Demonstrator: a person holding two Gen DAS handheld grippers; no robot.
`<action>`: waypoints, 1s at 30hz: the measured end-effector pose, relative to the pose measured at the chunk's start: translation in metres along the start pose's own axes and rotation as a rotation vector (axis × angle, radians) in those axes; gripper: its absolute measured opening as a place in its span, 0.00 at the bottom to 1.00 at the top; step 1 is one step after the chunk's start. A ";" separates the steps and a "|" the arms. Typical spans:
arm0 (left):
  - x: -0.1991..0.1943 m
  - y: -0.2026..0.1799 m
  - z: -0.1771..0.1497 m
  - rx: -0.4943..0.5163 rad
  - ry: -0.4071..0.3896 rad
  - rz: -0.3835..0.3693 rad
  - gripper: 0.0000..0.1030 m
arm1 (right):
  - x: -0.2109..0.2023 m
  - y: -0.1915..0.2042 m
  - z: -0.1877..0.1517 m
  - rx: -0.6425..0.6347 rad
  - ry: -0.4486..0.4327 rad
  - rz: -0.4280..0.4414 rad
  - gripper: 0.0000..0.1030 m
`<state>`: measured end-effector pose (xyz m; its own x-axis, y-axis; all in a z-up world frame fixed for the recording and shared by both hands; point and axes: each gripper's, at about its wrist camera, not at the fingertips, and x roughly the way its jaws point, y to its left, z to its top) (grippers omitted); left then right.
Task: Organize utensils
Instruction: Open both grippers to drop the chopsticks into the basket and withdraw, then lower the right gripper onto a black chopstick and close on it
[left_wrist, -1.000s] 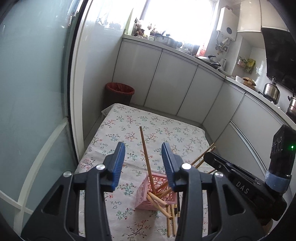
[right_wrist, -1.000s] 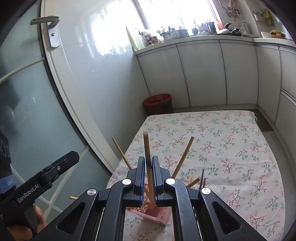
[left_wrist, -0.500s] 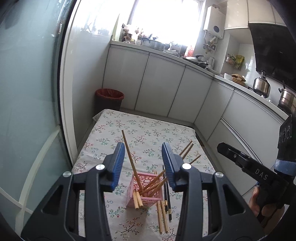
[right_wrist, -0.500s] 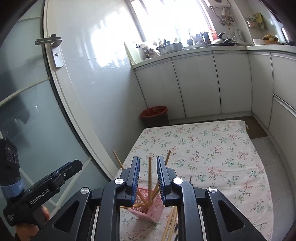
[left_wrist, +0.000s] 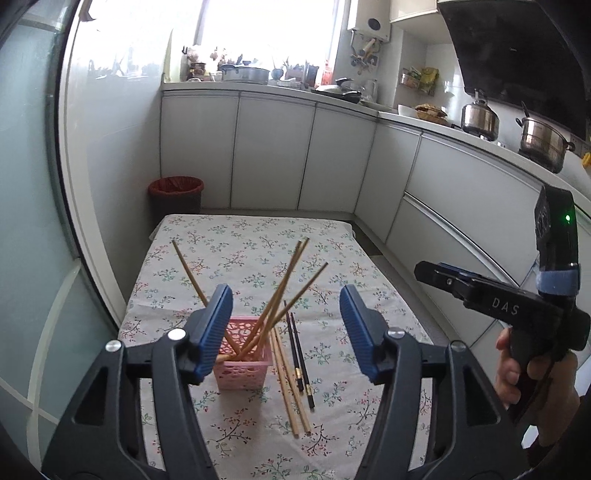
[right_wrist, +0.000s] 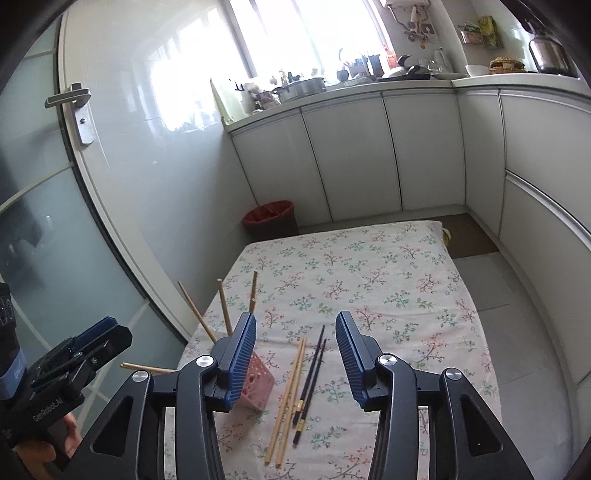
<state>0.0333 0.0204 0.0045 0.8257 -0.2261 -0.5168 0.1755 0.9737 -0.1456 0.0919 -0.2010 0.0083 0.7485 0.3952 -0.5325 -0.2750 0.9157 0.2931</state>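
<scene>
Right, both grippers wide open, empty. Loose chopsticks (right_wrist: 295, 391) lie on the tablecloth (right_wrist: 388, 280) just right of the pink basket (right_wrist: 258, 387), long axis near-to-far, directly between the right gripper (right_wrist: 295, 363) fingers. Left gripper (left_wrist: 286, 330) sits over the basket.

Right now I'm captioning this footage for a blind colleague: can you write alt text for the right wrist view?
Open right gripper with blue-padded jaws hovers over a floral tablecloth, where two wooden chopsticks and two black chopsticks lie beside a pink perforated plastic basket holding more wooden chopsticks. The left gripper is at lower left.
</scene>
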 end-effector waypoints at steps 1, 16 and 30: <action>0.002 -0.005 -0.003 0.010 0.014 -0.008 0.65 | 0.000 -0.004 -0.001 0.003 0.012 -0.008 0.51; 0.053 -0.018 -0.071 -0.040 0.332 -0.062 0.68 | 0.064 -0.064 -0.042 0.110 0.288 -0.049 0.61; 0.068 -0.005 -0.074 -0.025 0.358 -0.026 0.67 | 0.208 -0.066 -0.079 0.242 0.580 0.044 0.29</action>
<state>0.0487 -0.0020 -0.0920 0.5798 -0.2514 -0.7750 0.1770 0.9673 -0.1814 0.2182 -0.1733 -0.1844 0.2718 0.4699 -0.8398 -0.1034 0.8819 0.4599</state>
